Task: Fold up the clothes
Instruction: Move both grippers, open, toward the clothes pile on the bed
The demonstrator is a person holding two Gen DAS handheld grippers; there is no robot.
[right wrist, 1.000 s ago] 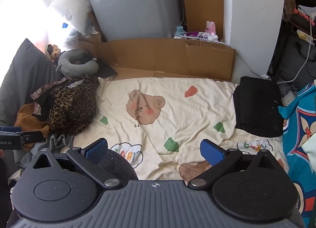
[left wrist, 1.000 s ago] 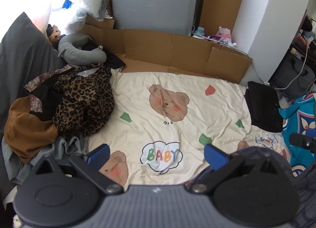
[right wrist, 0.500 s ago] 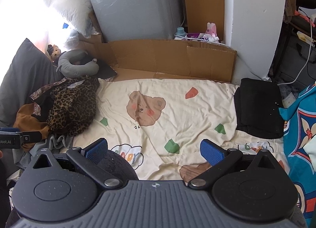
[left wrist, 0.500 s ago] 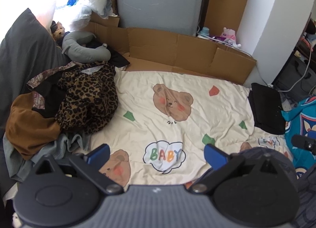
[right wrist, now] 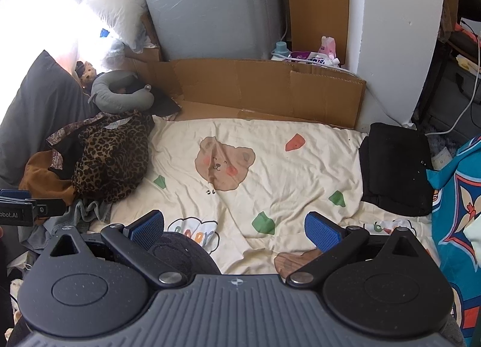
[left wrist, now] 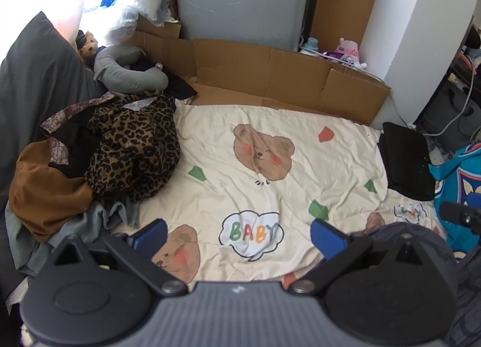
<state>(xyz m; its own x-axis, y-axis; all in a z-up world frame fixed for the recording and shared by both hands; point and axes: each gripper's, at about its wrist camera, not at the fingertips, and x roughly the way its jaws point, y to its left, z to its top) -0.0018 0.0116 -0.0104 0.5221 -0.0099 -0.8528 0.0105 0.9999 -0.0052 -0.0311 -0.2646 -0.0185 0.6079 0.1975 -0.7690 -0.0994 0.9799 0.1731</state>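
Bear-print blanket (left wrist: 270, 166): middle bare. Unfolded clothes pile (left wrist: 90, 160) heaps on its left edge, leopard-print garment (left wrist: 135, 148) on top. A folded black garment (right wrist: 396, 166) lies flat at the right edge. Left gripper (left wrist: 239, 234) is nearer the pile, which lies forward-left of it. Right gripper (right wrist: 234, 226) is nearer the black one. Both gape wide, holding nothing.

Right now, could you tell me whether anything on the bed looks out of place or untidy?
Yes: the leopard-print garment lies crumpled in a heap with a brown garment at the blanket's left edge, unfolded, while the black garment on the right lies folded flat. Both grippers are open and empty.
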